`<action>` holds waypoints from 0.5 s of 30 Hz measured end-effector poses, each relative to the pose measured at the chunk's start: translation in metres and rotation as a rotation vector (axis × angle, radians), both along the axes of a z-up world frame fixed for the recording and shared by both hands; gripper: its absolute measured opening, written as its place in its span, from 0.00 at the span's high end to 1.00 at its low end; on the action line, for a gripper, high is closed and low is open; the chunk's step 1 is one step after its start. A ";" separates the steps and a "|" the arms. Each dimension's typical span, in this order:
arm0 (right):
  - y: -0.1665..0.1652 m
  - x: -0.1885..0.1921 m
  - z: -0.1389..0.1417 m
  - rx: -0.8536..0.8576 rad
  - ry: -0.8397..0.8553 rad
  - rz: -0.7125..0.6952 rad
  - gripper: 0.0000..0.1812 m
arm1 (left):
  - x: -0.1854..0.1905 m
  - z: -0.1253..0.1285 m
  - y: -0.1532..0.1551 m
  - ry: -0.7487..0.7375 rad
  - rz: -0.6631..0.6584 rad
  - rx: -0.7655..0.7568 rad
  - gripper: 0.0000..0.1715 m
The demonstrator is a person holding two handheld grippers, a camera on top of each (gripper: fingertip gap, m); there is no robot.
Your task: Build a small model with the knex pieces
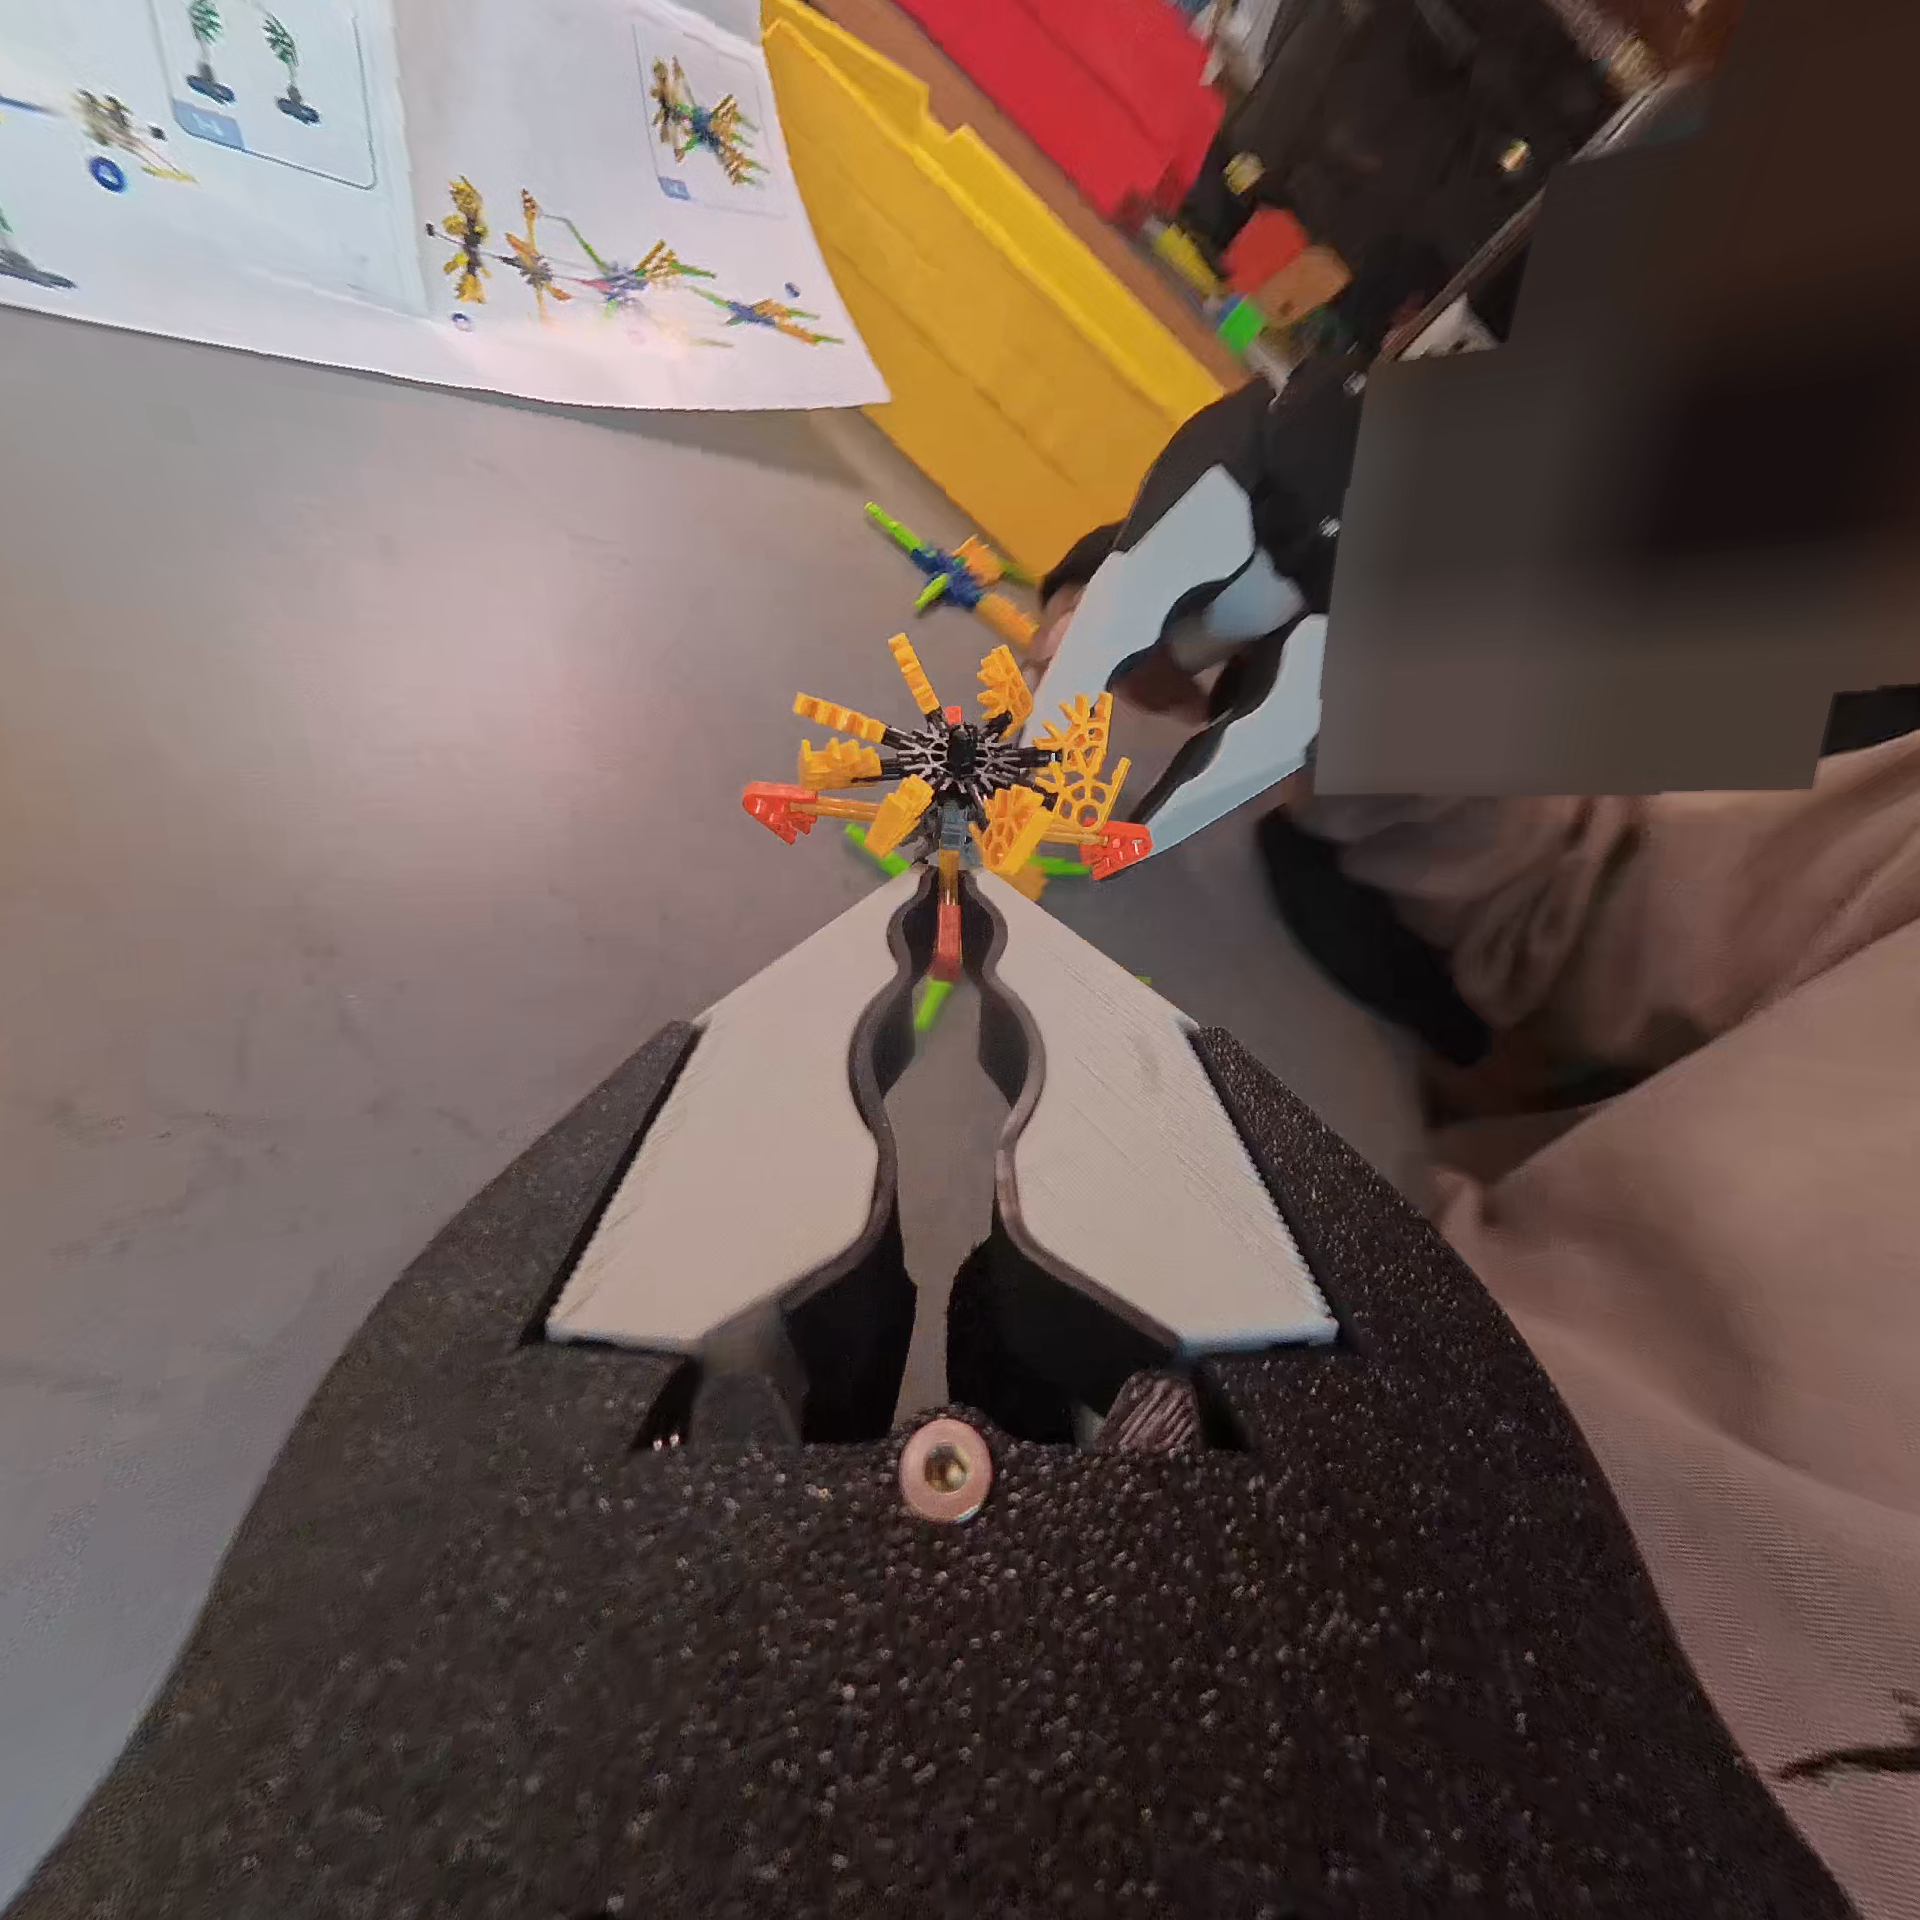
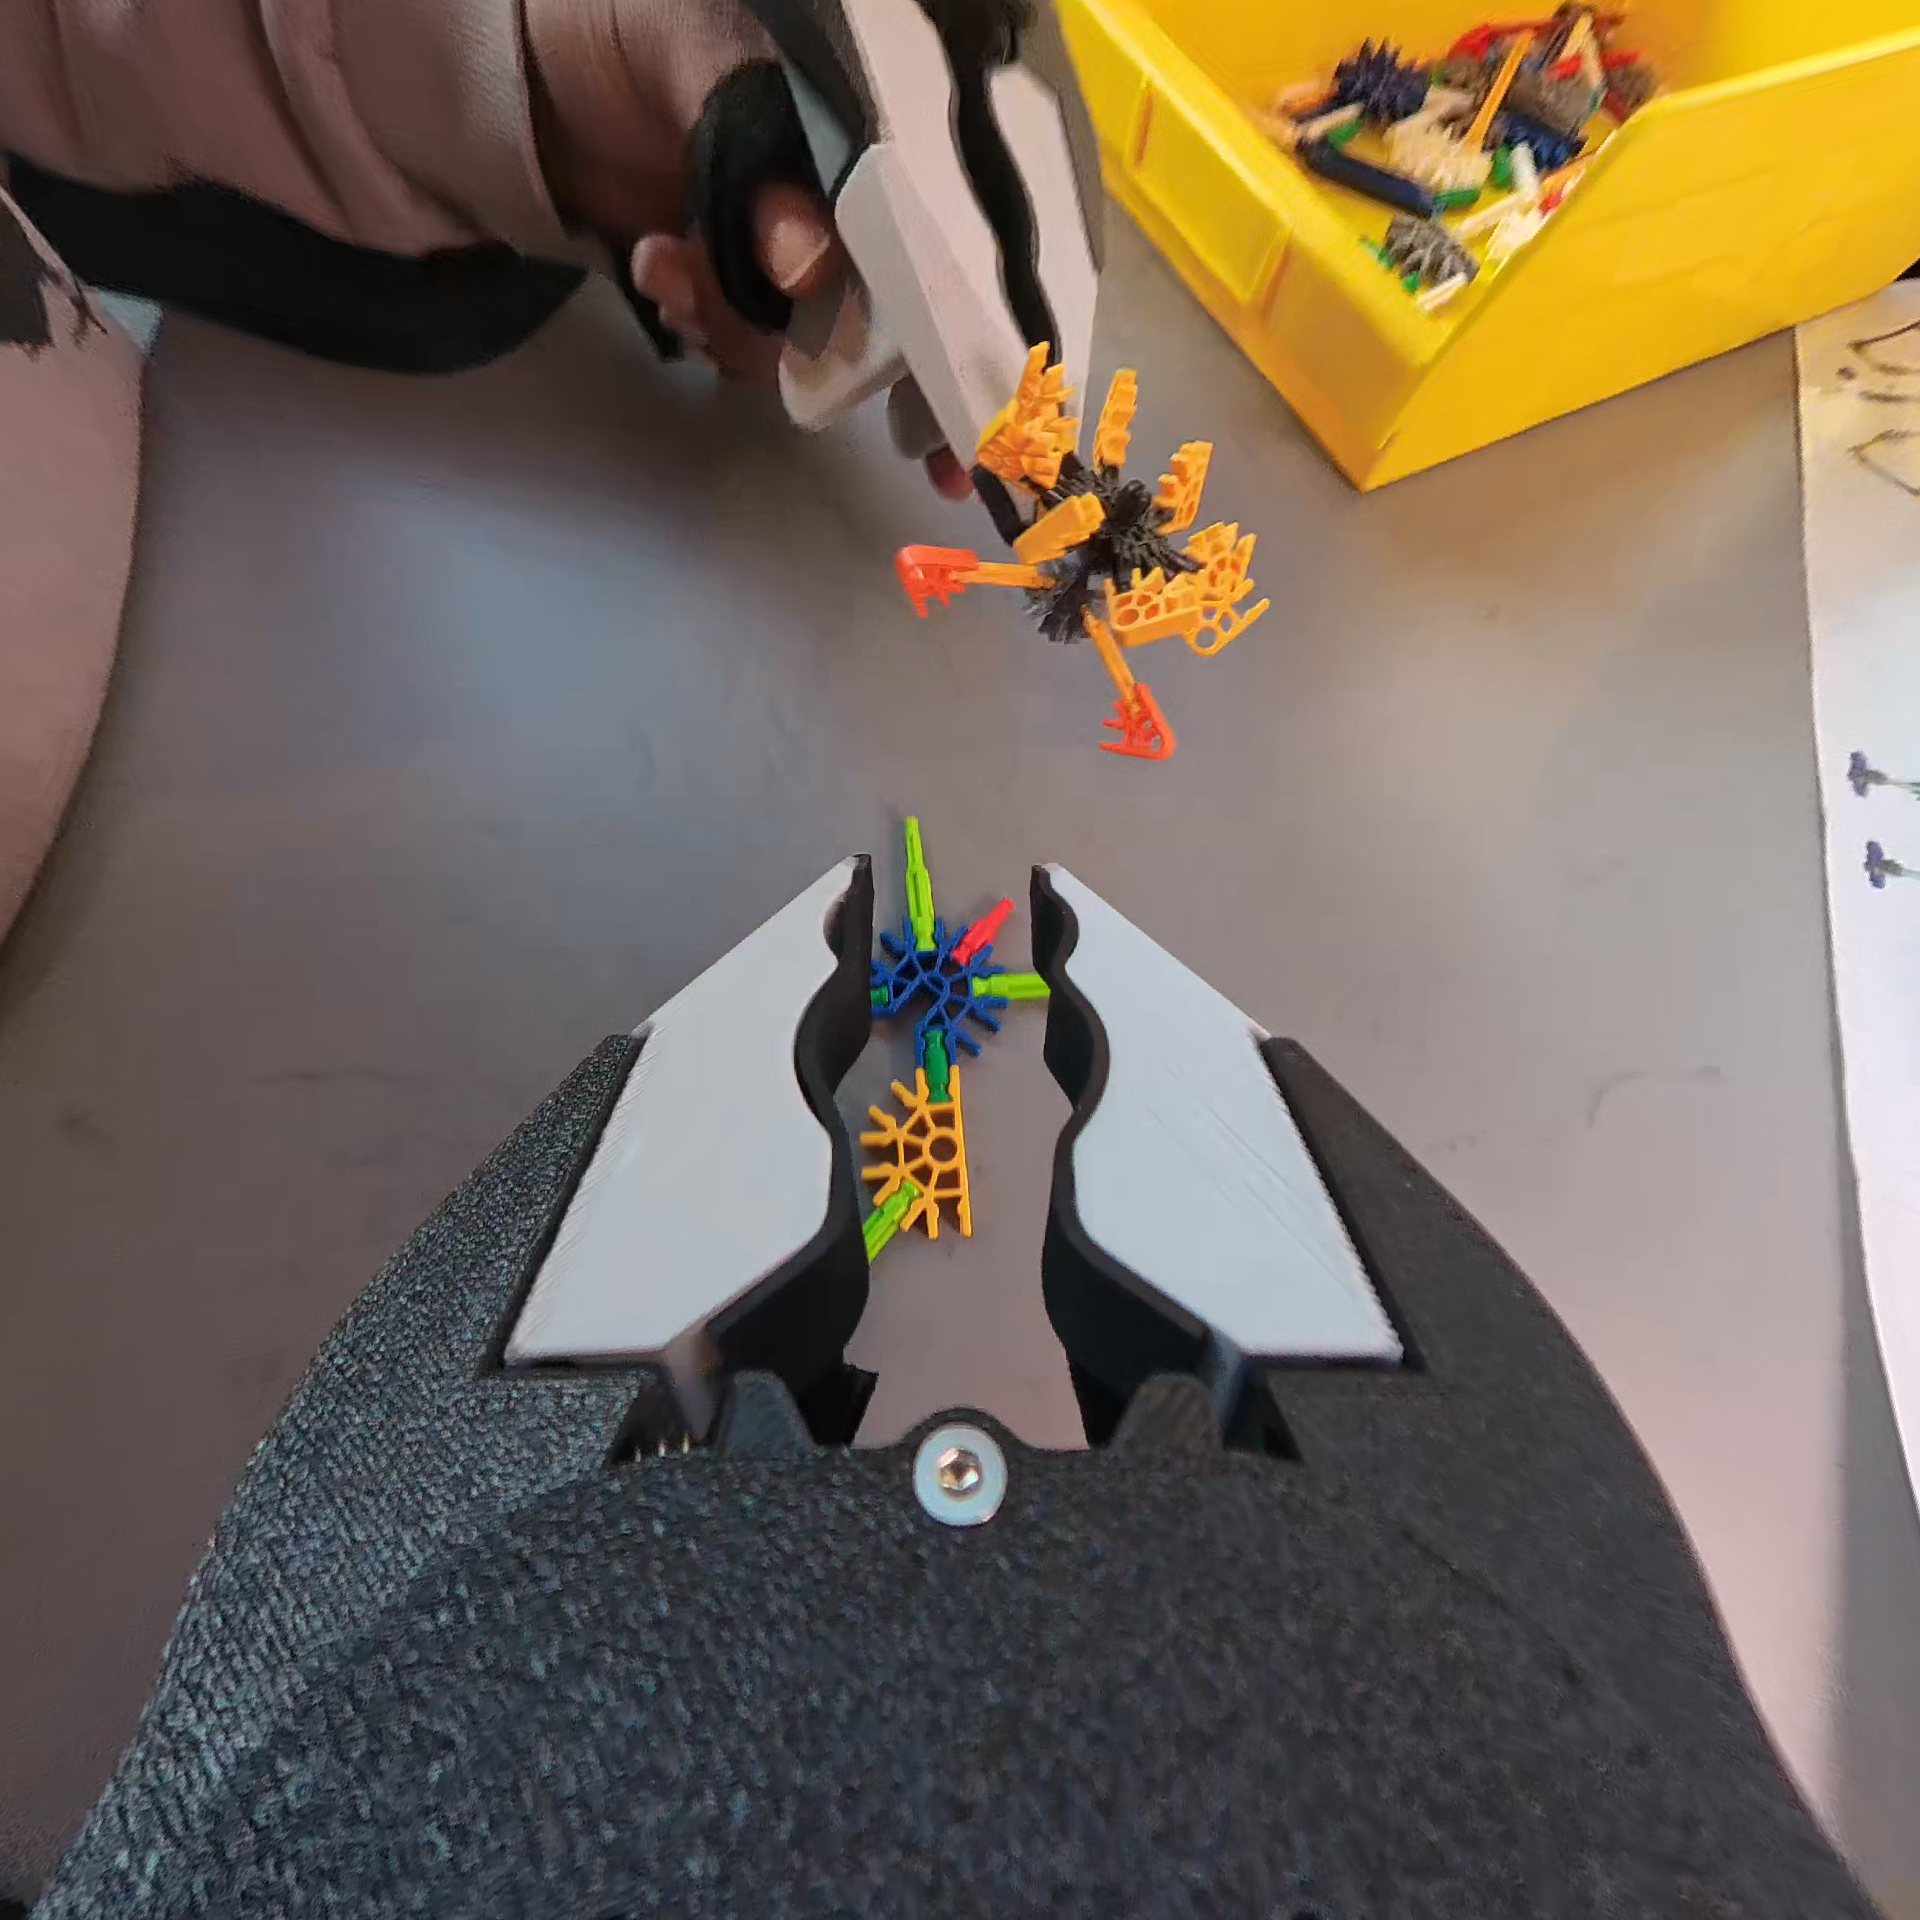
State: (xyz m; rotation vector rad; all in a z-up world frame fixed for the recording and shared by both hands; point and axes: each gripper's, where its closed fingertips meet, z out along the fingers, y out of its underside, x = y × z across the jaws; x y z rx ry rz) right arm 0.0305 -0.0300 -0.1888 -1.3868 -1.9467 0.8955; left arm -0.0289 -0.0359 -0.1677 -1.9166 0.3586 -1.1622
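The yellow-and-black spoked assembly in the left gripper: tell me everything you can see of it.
The spoked assembly is plastic construction-toy pieces: a black snowflake-like hub ringed by yellow fan-shaped connectors on short black rods, plus two yellow rods ending in orange clips. It is held above the grey table. The left gripper is shut on a stem below the hub. Nothing else visibly touches it; the right gripper is open, apart from it.

Yellow bin (image 2: 1538, 343), instruction sheet (image 1: 520, 208)

no legible text, brand or number. instruction sheet (image 1: 436, 208) at 11 o'clock on the worktop (image 1: 364, 727) carries diagrams and small blurred blue tags only.
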 end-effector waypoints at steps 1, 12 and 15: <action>0.000 -0.004 0.008 -0.030 0.044 -0.010 0.84 | 0.002 0.012 -0.002 -0.150 -0.018 -0.051 0.98; -0.006 -0.032 0.057 -0.181 0.338 -0.090 0.95 | -0.005 0.050 -0.001 -0.778 -0.072 -0.262 0.98; -0.011 -0.040 0.062 -0.215 0.374 -0.106 0.95 | -0.003 0.051 -0.001 -0.826 -0.080 -0.285 0.98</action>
